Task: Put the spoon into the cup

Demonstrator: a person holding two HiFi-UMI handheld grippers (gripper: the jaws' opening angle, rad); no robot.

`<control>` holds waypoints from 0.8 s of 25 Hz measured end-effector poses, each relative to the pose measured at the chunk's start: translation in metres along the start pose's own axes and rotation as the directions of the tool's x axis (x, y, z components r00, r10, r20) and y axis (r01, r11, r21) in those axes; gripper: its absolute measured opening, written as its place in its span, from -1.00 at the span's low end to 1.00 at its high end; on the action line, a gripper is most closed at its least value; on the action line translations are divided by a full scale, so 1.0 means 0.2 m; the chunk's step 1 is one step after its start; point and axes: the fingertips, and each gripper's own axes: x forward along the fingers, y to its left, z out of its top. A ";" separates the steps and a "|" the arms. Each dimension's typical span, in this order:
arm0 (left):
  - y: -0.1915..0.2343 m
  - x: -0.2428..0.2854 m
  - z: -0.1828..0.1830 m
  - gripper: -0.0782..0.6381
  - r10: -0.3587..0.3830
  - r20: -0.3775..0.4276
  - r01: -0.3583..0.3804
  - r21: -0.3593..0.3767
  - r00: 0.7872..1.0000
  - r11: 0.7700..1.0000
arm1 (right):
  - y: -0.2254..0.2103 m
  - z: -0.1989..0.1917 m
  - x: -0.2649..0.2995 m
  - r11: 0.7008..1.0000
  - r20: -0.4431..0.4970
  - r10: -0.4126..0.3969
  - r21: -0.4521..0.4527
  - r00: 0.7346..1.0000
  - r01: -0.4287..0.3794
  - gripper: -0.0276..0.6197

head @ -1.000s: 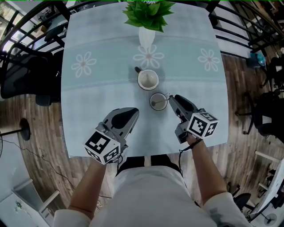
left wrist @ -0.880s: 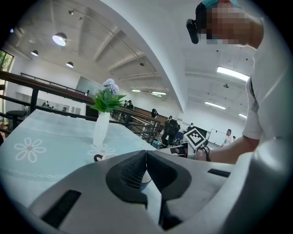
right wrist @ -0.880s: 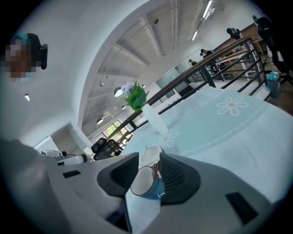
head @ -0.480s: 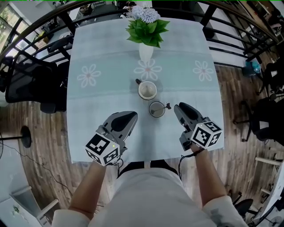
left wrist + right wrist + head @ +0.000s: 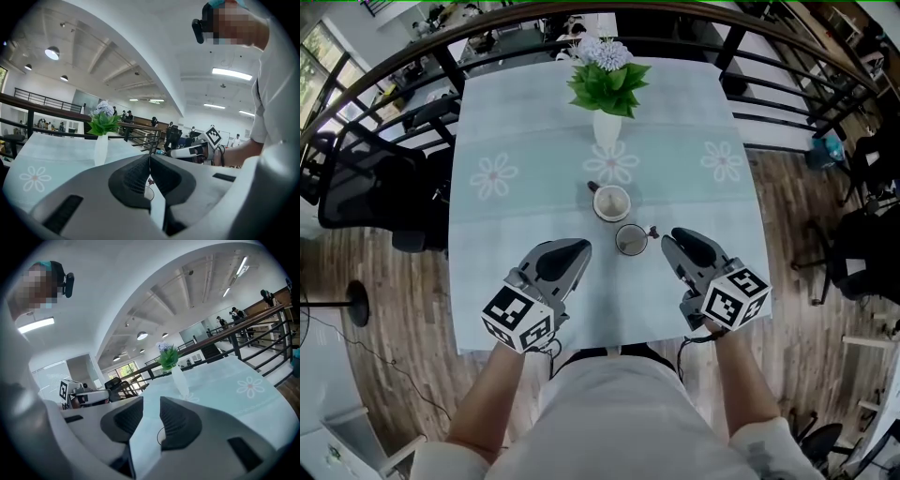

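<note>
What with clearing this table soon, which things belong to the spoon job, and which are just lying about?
Job in hand:
spoon, already standing in the cup
cup

Just lying about:
white mug
flower vase
black chair

A square table (image 5: 502,305) is covered by a pale blue-green cloth (image 5: 703,211) on which white flowers (image 5: 494,174) are printed. A white vase (image 5: 607,129) of green leaves and pale blossoms is set near the far edge. A white mug (image 5: 611,202) is placed around the middle, and a smaller cup (image 5: 631,240) is seen just beside it, nearer the front edge.
</note>
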 end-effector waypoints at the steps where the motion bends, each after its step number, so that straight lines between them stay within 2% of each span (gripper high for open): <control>1: -0.01 0.00 0.01 -0.72 -0.002 0.003 0.002 0.004 1.000 1.000 | 0.02 0.01 -0.01 1.000 0.001 0.004 -0.010 1.000 -0.004 -0.54; 7: -0.05 -0.03 0.04 -0.72 -0.014 0.014 0.014 0.015 1.000 1.000 | 0.12 0.04 -0.04 0.998 0.013 0.027 -0.054 1.000 -0.026 -0.66; 20: -0.11 -0.06 0.04 -0.72 -0.023 0.022 0.023 0.010 0.999 1.000 | 0.31 0.06 -0.05 0.980 -0.008 0.069 -0.185 0.998 -0.069 -0.76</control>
